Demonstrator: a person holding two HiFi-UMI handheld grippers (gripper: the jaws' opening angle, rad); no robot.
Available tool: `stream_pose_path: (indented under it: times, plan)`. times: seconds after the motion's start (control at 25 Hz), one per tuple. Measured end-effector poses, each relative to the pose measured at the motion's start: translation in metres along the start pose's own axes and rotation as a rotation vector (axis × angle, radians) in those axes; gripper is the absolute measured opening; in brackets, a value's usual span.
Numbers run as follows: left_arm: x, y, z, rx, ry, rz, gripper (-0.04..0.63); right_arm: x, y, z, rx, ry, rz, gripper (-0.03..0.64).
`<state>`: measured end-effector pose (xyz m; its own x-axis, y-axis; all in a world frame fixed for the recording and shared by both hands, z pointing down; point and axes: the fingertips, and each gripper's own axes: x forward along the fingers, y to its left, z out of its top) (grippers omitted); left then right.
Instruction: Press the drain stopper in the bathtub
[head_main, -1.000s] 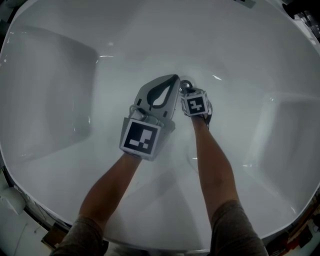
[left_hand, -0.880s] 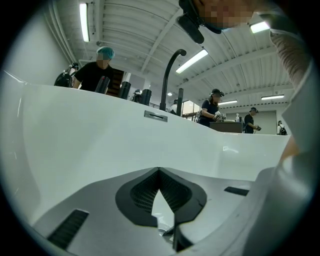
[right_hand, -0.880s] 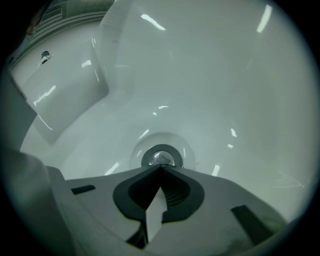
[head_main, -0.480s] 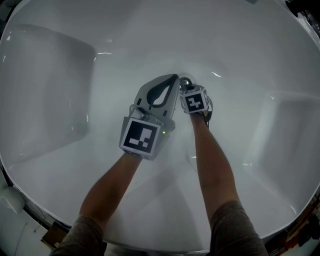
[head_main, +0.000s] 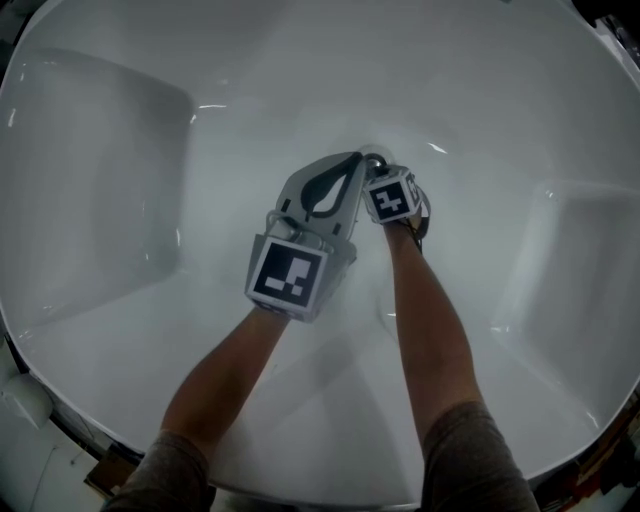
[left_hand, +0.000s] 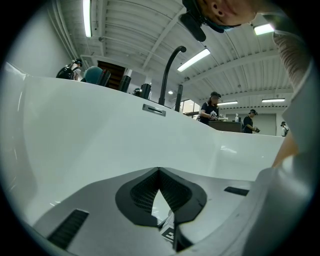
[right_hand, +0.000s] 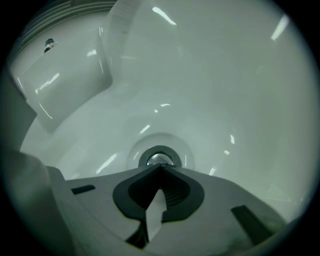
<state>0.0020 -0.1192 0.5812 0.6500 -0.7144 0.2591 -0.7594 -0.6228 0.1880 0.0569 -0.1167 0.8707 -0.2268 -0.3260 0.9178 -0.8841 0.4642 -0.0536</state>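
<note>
The drain stopper (right_hand: 159, 159) is a round, shiny metal cap in a darker ring, set in a shallow round dip at the lowest part of the white bathtub (head_main: 300, 80) floor. In the head view only a sliver of it shows, at the far end of the two tools.

The right hand-held gripper (right_hand: 160, 169) points steeply down at it. Its jaws are pressed together with nothing between them, and their joined tip overlaps the stopper's near edge. Whether the tip actually touches the metal cannot be told. From above, its marker cube (head_main: 390, 198) covers most of this tool.

The left hand-held gripper (head_main: 354, 160) lies just beside the right one, on its left, with its tip close to the stopper. Its jaws are also closed on nothing. Its own camera looks along them at the tub's far wall and rim, and a corner of the right tool's marker cube shows through the gap behind the tip.

Two bare forearms (head_main: 225, 370) reach down into the tub from the near rim. Beyond the far rim stand a black curved pipe (left_hand: 170, 65), several people (left_hand: 211, 106) and ceiling strip lights (left_hand: 193, 59).
</note>
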Motion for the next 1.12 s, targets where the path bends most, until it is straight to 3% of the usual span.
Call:
stream_pose_path:
  times: [0.56, 0.88, 1.12]
  plan:
    - [-0.003, 0.001, -0.003, 0.003, 0.016, 0.003, 0.002, -0.002, -0.002, 0.004, 0.068, -0.017, 0.004, 0.002]
    - [-0.010, -0.003, 0.022, 0.022, 0.019, 0.013, 0.002, -0.029, -0.006, 0.021, 0.133, -0.073, 0.006, 0.002]
    - [-0.023, -0.014, 0.062, 0.005, 0.023, 0.035, 0.002, -0.090, 0.001, 0.052, 0.149, -0.141, 0.020, 0.002]
